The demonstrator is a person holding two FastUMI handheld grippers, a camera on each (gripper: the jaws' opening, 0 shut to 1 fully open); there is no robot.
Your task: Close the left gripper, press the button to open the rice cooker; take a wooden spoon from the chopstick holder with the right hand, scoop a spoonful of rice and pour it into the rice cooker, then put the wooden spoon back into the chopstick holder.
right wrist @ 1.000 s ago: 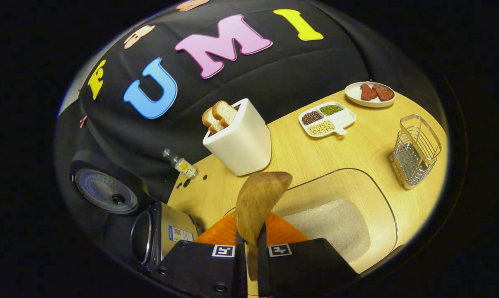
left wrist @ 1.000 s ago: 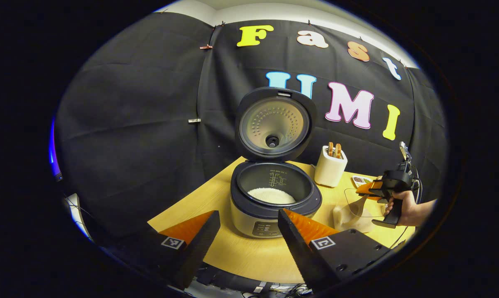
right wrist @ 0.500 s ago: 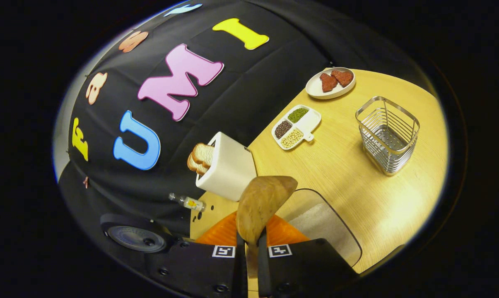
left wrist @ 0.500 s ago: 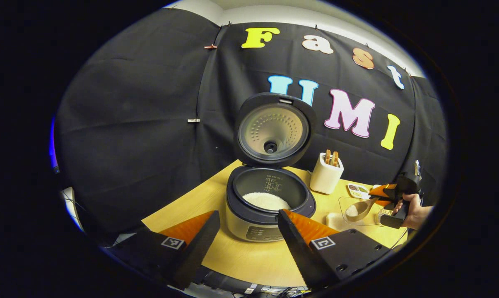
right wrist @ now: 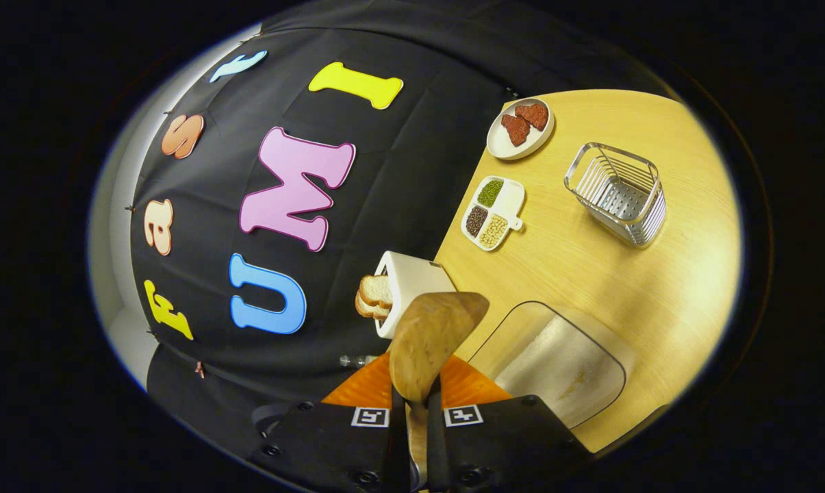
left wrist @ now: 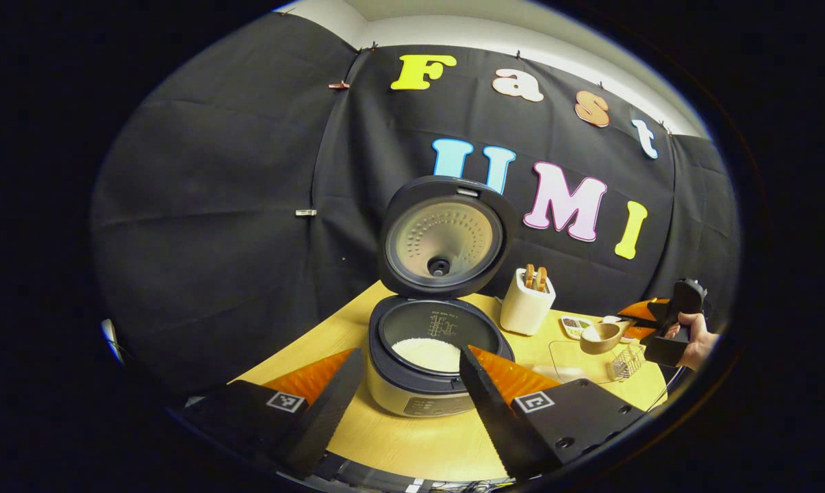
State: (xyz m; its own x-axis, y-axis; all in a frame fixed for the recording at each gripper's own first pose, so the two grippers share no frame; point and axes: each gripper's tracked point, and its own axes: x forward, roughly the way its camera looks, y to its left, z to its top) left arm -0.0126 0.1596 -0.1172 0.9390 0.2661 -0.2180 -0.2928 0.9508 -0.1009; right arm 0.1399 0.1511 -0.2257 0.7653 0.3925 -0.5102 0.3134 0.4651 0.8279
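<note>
In the left gripper view the left gripper (left wrist: 405, 390) sits low at about 6 o'clock, its two fingers (left wrist: 320, 397) spread well apart with nothing between them, aimed across the wooden table (left wrist: 412, 441) at the rice cooker (left wrist: 429, 363). The cooker stands just past the fingertips with its lid (left wrist: 445, 236) swung up at 12 o'clock and white rice (left wrist: 426, 352) lying in the inner pot. To its right, near 2 o'clock from the pot, is a white toaster (left wrist: 526, 308) with bread slices in its slots, then a clear rice container (left wrist: 576, 352). At 3 o'clock, far off at the table's edge, a hand (left wrist: 689, 339) holds the right gripper (left wrist: 635, 322) raised above the container and pointing leftward, with the wooden spoon (left wrist: 600, 335) sticking out of it toward the cooker, bowl facing up; beneath it stands the wire chopstick holder (left wrist: 624, 361). The right gripper view is rolled steeply, so the table runs up the right side. Here the right gripper (right wrist: 412, 438) at 6 o'clock is clamped on the spoon's handle, both fingers pressing it, and the spoon's rounded back (right wrist: 433, 335) rises at centre, hiding what it carries. This view adds what the other barely resolves: the toaster (right wrist: 412, 284) just behind the spoon, a divided dish of beans (right wrist: 493, 212) at 1 o'clock, a small plate (right wrist: 520, 129) with red pieces beyond it, the chopstick holder (right wrist: 617, 195) standing apart at 2 o'clock, and the container (right wrist: 556, 359) at 4 o'clock.
</note>
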